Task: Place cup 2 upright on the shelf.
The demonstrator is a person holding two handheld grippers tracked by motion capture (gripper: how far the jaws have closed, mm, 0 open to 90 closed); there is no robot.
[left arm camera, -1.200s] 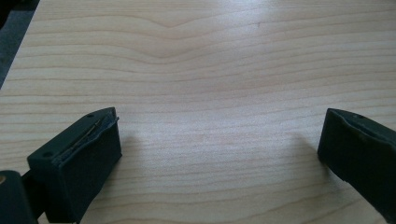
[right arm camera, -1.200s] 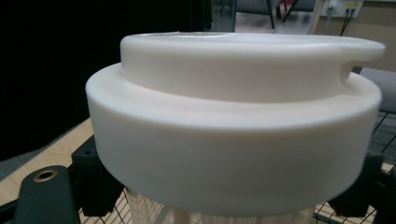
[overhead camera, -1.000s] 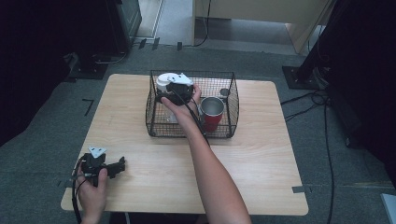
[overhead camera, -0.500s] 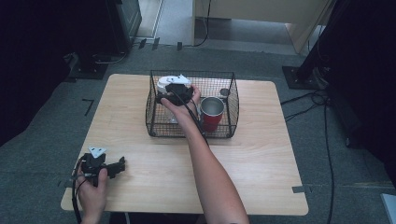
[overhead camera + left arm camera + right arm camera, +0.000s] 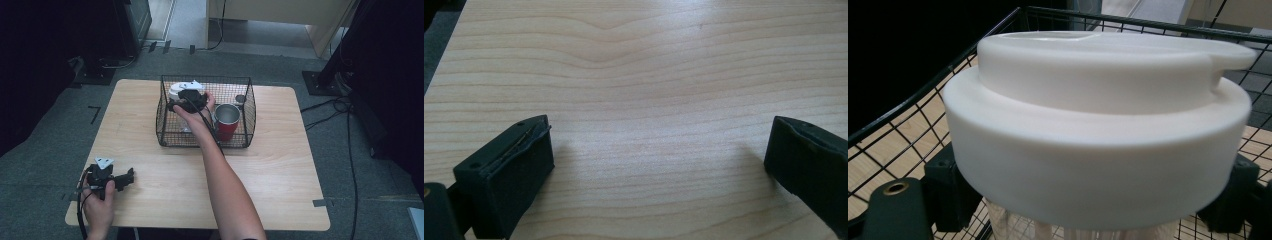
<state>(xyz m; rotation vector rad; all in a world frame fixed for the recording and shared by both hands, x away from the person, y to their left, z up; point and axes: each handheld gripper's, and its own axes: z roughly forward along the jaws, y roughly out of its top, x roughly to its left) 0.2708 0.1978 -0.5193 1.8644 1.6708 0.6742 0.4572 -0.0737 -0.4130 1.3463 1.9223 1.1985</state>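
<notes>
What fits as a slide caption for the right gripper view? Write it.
Right gripper clamped below a white lid inside the wire basket.

I see a pale wood-grain table [image 5: 280,165], smooth, faint sheen. Black wire basket [image 5: 165,95], thin metal mesh. White lid [image 5: 1098,120] looks matt smooth plastic on a clear body. Red cup [image 5: 227,127] has a shiny metal rim. Left gripper [image 5: 659,150] pads matt black.
</notes>
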